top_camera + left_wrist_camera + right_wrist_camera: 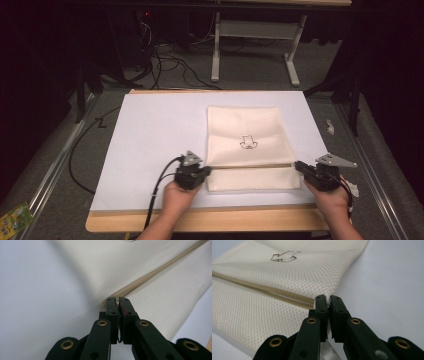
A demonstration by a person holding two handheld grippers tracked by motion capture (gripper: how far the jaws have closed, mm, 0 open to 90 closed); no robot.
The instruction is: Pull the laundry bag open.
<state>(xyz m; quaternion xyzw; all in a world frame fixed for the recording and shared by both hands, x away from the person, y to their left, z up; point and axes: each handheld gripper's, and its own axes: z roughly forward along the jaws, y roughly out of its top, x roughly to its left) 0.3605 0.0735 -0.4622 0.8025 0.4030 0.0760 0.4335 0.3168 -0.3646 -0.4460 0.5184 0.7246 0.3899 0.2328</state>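
A cream mesh cloth point(247, 132) with a small black outline drawing point(248, 143) lies on the white sheet, its near part folded along a crease point(250, 166). My left gripper point(207, 170) is shut on the cloth's left edge at the fold; its jaws pinch the fabric point(117, 300). My right gripper point(298, 165) is shut on the right edge at the same fold, with cloth point(287, 282) bunched between the tips point(327, 298). The drawing point(284, 256) lies beyond the jaws in the right gripper view.
A white sheet point(150, 145) covers a wooden table point(200, 220). Cables point(165, 60) and a white stand point(255, 35) are on the floor behind. A green packet point(12, 217) lies on the floor at the left. Metal rails point(55, 155) run along both table sides.
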